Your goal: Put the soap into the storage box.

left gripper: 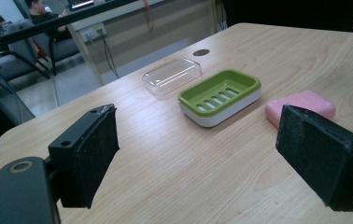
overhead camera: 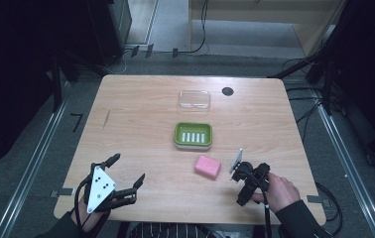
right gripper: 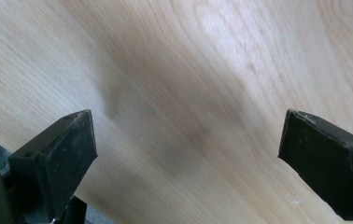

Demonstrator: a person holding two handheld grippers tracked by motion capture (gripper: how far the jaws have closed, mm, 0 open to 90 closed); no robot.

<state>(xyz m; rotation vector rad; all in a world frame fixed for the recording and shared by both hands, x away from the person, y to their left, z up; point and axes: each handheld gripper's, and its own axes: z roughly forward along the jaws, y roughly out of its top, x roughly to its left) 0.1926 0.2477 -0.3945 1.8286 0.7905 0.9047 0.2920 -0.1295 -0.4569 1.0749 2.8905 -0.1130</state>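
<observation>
The right gripper (overhead camera: 245,173) hovers over the near right of the table (overhead camera: 141,104), jaws spread wide and empty, pointing down at bare wood. The pink soap (overhead camera: 208,166) lies just left of it, apart from the jaws. The left gripper (overhead camera: 126,171) sits at the near left, also wide and empty. The green dish (overhead camera: 193,135) stands just beyond the soap, mid-table, and the clear lid (overhead camera: 194,99) lies farther still.

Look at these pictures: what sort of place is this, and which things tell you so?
Probably a lab or office workroom set up for recording. A bare wooden table stands among dark stands and floor cables, and seated people at desks show behind it in the left gripper view.
</observation>
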